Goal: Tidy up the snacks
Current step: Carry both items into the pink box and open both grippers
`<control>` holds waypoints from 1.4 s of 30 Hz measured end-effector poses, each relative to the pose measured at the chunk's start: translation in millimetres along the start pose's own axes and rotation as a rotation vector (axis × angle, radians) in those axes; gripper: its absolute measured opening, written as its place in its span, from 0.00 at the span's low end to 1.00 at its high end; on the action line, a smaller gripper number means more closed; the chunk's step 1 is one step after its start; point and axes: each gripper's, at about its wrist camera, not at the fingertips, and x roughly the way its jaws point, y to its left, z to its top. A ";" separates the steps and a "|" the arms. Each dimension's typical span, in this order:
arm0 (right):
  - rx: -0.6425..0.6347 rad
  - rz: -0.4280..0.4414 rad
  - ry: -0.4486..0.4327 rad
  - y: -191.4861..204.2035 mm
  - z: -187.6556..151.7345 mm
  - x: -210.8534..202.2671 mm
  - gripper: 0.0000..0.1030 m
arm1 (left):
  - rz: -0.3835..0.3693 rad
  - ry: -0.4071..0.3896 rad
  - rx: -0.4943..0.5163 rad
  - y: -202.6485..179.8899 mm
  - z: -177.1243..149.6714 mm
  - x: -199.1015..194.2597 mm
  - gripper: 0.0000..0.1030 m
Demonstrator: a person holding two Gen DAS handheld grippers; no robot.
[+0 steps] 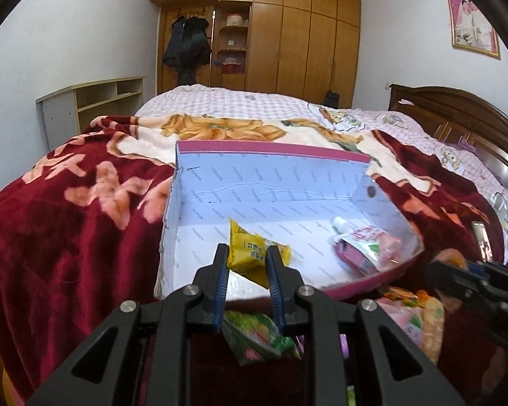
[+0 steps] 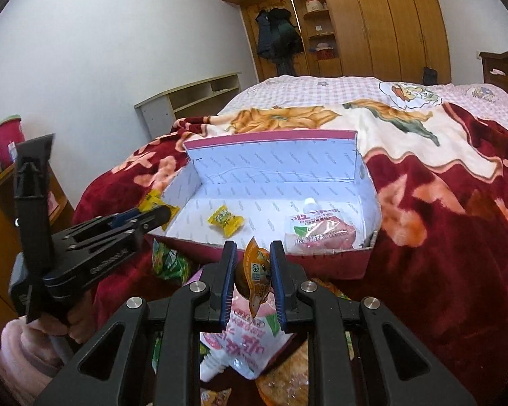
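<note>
An open cardboard box [image 1: 271, 186] with a white lining and pink outside lies on the red blanket; it also shows in the right wrist view [image 2: 274, 165]. My left gripper [image 1: 245, 253] is shut on a yellow snack packet [image 1: 250, 252] over the box's front left corner; the same gripper and packet show in the right wrist view [image 2: 159, 213]. My right gripper [image 2: 253, 253] is shut on an orange snack packet [image 2: 258, 274] just in front of the box. Inside the box lie a pink spouted pouch [image 2: 318, 230] and a small yellow candy [image 2: 225, 220].
Loose snacks lie on the blanket in front of the box: a green packet [image 2: 171, 264], a pink pouch [image 2: 244, 341] and orange packets [image 1: 423, 318]. The red floral blanket [image 1: 67, 237] covers the bed. A wooden cabinet [image 2: 3, 203] stands at the left.
</note>
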 end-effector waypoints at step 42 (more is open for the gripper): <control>0.040 -0.137 0.071 -56.6 41.3 79.0 0.29 | 0.039 0.094 -0.050 16.1 -3.9 45.8 0.34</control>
